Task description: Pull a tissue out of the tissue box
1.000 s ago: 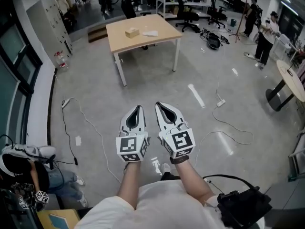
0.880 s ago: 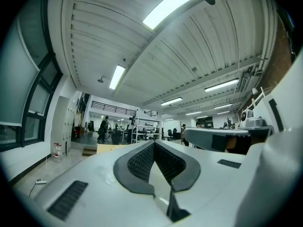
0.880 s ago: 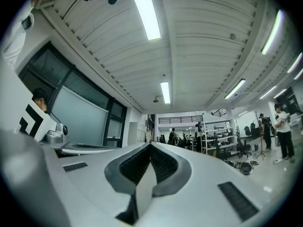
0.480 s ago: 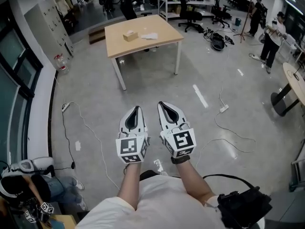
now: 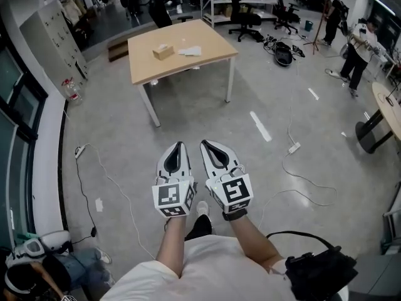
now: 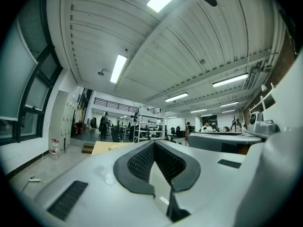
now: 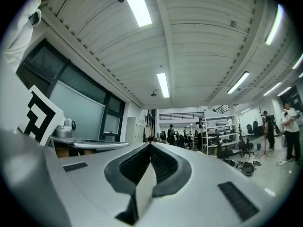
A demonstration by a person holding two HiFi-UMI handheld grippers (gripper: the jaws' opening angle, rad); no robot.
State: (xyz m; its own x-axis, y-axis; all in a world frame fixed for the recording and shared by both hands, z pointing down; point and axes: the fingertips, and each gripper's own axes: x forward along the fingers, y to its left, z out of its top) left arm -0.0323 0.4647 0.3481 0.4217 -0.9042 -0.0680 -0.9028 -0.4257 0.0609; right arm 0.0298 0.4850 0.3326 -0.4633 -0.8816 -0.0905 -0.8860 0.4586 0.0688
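A small tan tissue box [image 5: 163,51] sits on a light wooden table [image 5: 207,39] far ahead across the floor, with a white tissue [image 5: 190,51] lying beside it on its right. My left gripper [image 5: 177,147] and right gripper [image 5: 207,144] are held side by side close to my body, well short of the table. Both have their jaws closed tip to tip with nothing between them. In the left gripper view the table top [image 6: 106,148] shows low in the distance; the box is too small to make out there.
Cables [image 5: 294,149] and a power strip [image 5: 291,148] lie on the grey concrete floor to the right. Another cable [image 5: 84,168] runs along the left. People [image 5: 357,46] stand at far right near a round table [image 5: 388,111]. Shelving and office chairs [image 5: 241,17] stand behind the wooden table.
The table with the tissue box has shifted left and a little nearer in the head view as I walk forward. Both grippers keep their pose, shut.
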